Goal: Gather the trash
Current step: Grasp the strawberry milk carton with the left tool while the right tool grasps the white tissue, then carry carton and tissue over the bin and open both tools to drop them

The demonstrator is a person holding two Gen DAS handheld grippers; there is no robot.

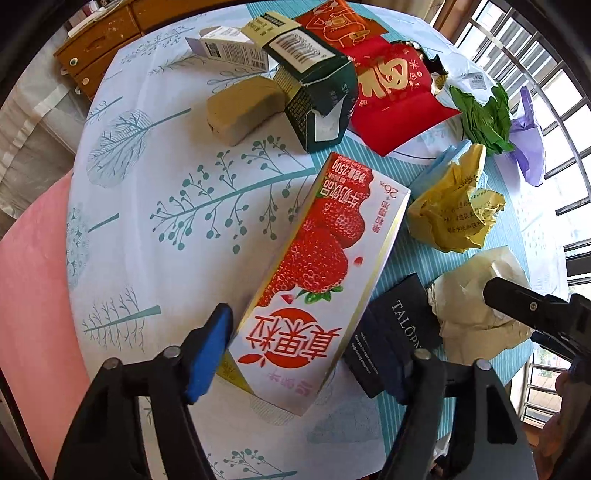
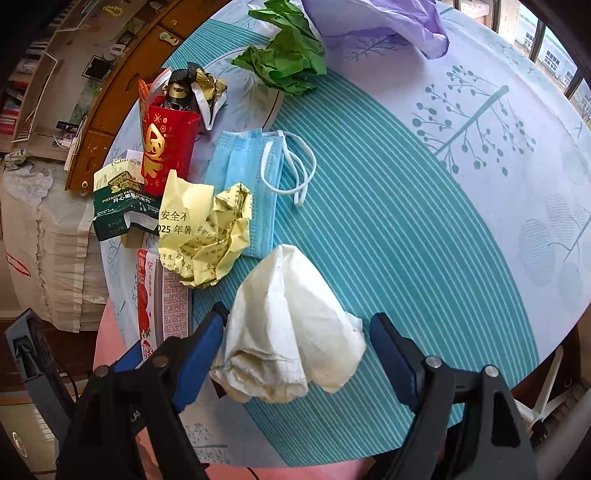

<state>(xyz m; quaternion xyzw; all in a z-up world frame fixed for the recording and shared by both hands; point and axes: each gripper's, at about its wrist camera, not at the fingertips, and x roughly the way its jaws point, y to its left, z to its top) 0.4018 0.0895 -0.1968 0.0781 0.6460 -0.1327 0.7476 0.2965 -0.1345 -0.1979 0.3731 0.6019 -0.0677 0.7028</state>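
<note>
1. A strawberry milk carton [image 1: 314,280] lies flat on the counter [image 1: 155,229], its near end between the blue pads of the left tongs [image 1: 310,373], which stand wide; neither pad clearly presses it.
2. A crumpled cream paper wad [image 2: 288,328] sits between the pads of the right tongs [image 2: 295,350], also wide; the left pad touches the wad, the right pad stands just apart.
3. Seen from the left wrist, a dark card [image 1: 391,332] lies at 3 o'clock of the carton, touching it.
4. At 12 o'clock of the wad, seen from the right wrist, lies a crumpled yellow sheet [image 2: 207,236], with a blue face mask [image 2: 251,184] just beside it at 2 o'clock.
5. Further out at 11 o'clock are a torn green box [image 2: 118,203] and a red packet [image 2: 166,147].
6. At the far edge, 12 o'clock, rest a green paper ball [image 2: 288,62] and a purple bag [image 2: 388,22].
7. From the left wrist, a tan block [image 1: 240,110] lies at 11 o'clock of the carton, well apart.
</note>
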